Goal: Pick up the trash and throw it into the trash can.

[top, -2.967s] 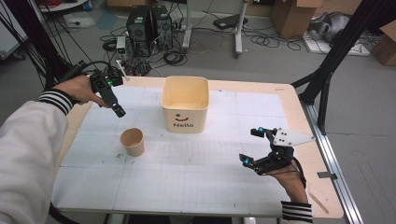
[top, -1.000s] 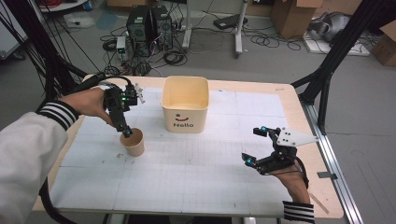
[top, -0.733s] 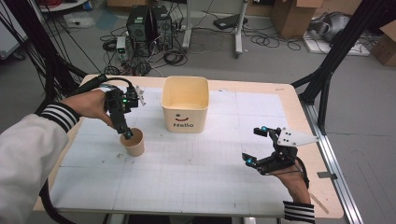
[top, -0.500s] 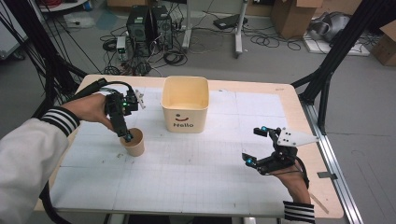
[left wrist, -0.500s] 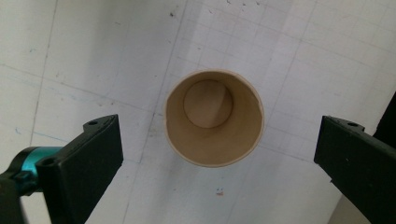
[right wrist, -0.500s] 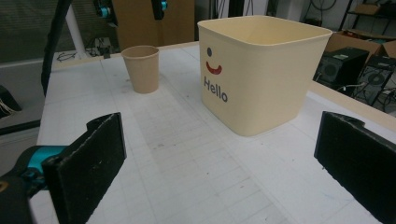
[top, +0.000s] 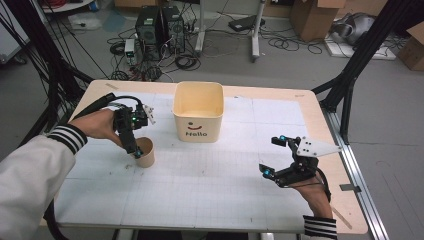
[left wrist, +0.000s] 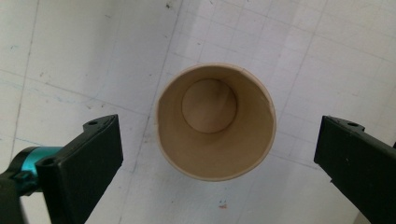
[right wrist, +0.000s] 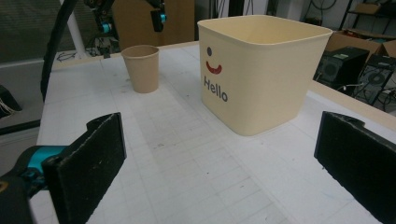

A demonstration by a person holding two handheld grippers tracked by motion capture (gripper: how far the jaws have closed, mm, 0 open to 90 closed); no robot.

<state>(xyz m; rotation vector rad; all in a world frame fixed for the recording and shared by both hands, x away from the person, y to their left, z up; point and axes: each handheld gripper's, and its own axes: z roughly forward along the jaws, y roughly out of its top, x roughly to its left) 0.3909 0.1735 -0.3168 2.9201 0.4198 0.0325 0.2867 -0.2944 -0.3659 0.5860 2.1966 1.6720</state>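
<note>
1. White sleeves (top: 30, 175) with black-and-white striped cuffs.
2. Left gripper (top: 134, 148): black body, flat black jaws, teal joints, thick black cable (top: 92, 106).
3. Right gripper (top: 274, 156): black, teal joints, grey three-cornered plate (top: 314, 147) with dark screw holes.

In the high view, the left gripper (top: 133, 146) is covering the near rim of the small tan paper cup (top: 145, 152) below its jaws. In the left gripper view, both black jaws are running off the bottom edge, either side of the cup. In the right gripper view, the cream plastic tub reading "Hello" (right wrist: 261, 70) is hiding the table beyond the jaws.
</note>
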